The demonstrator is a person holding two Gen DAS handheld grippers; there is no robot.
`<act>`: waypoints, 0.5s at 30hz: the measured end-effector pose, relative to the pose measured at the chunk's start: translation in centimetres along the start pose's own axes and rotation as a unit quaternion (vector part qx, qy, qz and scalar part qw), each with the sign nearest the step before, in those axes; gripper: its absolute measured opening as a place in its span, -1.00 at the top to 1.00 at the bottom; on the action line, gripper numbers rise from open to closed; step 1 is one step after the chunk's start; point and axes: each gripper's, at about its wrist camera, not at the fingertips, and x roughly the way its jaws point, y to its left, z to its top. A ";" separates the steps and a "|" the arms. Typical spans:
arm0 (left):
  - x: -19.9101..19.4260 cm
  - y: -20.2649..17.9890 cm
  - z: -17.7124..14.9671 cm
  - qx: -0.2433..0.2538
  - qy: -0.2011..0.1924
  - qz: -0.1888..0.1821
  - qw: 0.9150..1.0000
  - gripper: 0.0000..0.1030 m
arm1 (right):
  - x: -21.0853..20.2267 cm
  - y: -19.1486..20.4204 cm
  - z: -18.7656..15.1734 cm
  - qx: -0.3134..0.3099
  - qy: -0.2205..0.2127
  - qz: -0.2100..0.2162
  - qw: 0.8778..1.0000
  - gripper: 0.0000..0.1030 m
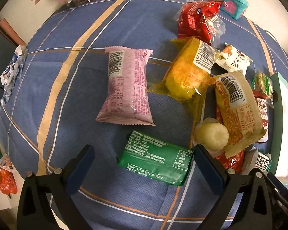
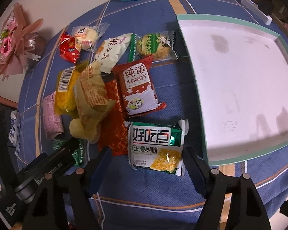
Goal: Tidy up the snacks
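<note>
— Left wrist view?
— Left gripper (image 1: 142,160) spread wide, gripping nothing; green packet (image 1: 155,163) flat between its fingers on the blue checked cloth (image 1: 67,38).
— Right wrist view?
— Right gripper (image 2: 146,158) wide open, empty, straddling the walnut-cookie packet (image 2: 156,146) beside the tray (image 2: 188,76) edge.

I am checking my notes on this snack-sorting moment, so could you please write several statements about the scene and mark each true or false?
1. The left gripper is open, its fingers either side of the green snack packet. True.
2. The right gripper is shut on the walnut cookie packet. False: it is open, with the packet lying between its fingers.
3. The white tray with the teal rim holds no snacks. True.
4. The pink snack packet lies inside the tray. False: it lies on the blue plaid cloth.
5. The milk biscuit packet is blue. False: it is red and white.
</note>
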 end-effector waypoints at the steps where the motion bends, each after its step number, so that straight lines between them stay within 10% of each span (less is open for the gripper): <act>1: -0.1 0.2 -0.1 0.000 0.000 -0.001 1.000 -0.99 | 0.1 0.0 0.0 -0.003 -0.001 -0.008 1.000 -0.42; 15: 3.1 -0.2 -0.4 0.006 0.019 -0.015 1.000 -0.41 | 2.1 1.6 -1.1 -0.033 0.000 -0.054 0.998 -0.21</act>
